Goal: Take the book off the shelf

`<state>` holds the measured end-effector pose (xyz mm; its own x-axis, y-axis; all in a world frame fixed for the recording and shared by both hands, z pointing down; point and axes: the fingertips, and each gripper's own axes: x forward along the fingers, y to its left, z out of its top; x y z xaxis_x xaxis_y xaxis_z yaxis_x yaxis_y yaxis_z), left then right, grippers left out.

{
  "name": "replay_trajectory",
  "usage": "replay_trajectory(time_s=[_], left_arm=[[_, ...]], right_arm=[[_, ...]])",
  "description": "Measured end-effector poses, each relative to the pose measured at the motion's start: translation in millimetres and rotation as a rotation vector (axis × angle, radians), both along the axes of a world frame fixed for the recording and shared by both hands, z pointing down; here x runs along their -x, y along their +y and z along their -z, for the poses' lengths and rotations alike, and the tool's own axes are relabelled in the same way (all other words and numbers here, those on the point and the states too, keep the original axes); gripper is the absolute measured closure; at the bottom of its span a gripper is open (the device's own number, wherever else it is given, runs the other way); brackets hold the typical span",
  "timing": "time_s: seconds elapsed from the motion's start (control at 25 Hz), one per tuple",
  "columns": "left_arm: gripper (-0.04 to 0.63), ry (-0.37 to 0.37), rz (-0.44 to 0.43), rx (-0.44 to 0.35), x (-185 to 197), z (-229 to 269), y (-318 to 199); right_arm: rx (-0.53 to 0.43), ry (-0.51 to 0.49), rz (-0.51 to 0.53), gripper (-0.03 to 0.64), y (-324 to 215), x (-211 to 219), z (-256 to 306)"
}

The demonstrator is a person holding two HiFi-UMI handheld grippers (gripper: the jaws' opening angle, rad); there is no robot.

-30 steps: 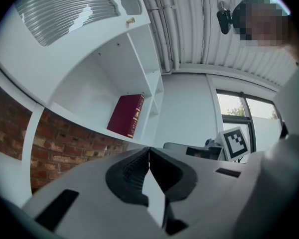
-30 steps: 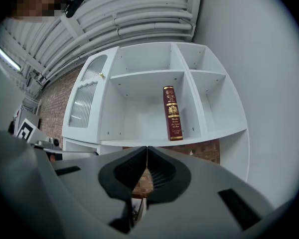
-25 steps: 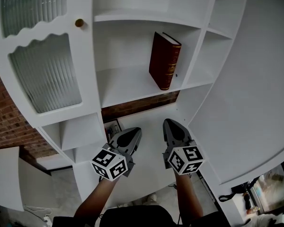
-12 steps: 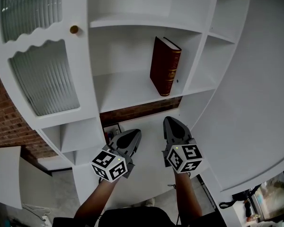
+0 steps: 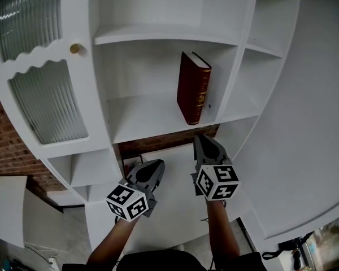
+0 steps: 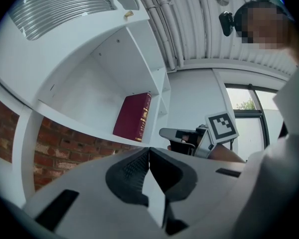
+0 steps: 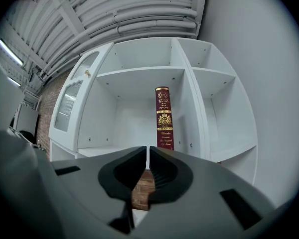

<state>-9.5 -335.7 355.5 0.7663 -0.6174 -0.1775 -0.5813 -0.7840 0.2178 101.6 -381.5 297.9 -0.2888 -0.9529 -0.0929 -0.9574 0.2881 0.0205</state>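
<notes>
A dark red book [image 5: 193,86] with gold print on its spine stands upright, alone, at the right end of a white shelf board [image 5: 147,112]. My right gripper [image 5: 202,140] is shut and empty, its tip just below the front edge of that board, under the book. In the right gripper view the book's spine [image 7: 164,117] rises straight above the shut right gripper [image 7: 147,151]. My left gripper [image 5: 156,164] is lower and to the left, also shut and empty. The left gripper view shows the left gripper [image 6: 148,151], the book [image 6: 132,117] and the right gripper [image 6: 164,132] beside it.
The white bookcase has a ribbed glass door [image 5: 45,100] with a brass knob [image 5: 74,48] on the left. Narrow open compartments [image 5: 265,33] lie right of the book. A strip of brick wall [image 5: 158,141] shows under the book's shelf. A plain white wall [image 5: 316,123] is at the right.
My right gripper has risen toward the front edge of the book's shelf. The left gripper has stayed low at about the same spot. Both stay shut.
</notes>
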Motion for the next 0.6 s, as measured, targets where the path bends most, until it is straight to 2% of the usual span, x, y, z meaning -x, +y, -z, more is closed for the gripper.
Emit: replay_trajectory(time_s=[0.6], left_arm=[[0.578,0.002,0.087,0.009,-20,-1,-33]], right_arm=[[-0.046,0.024,0.074,0.592,-53,-16,32]])
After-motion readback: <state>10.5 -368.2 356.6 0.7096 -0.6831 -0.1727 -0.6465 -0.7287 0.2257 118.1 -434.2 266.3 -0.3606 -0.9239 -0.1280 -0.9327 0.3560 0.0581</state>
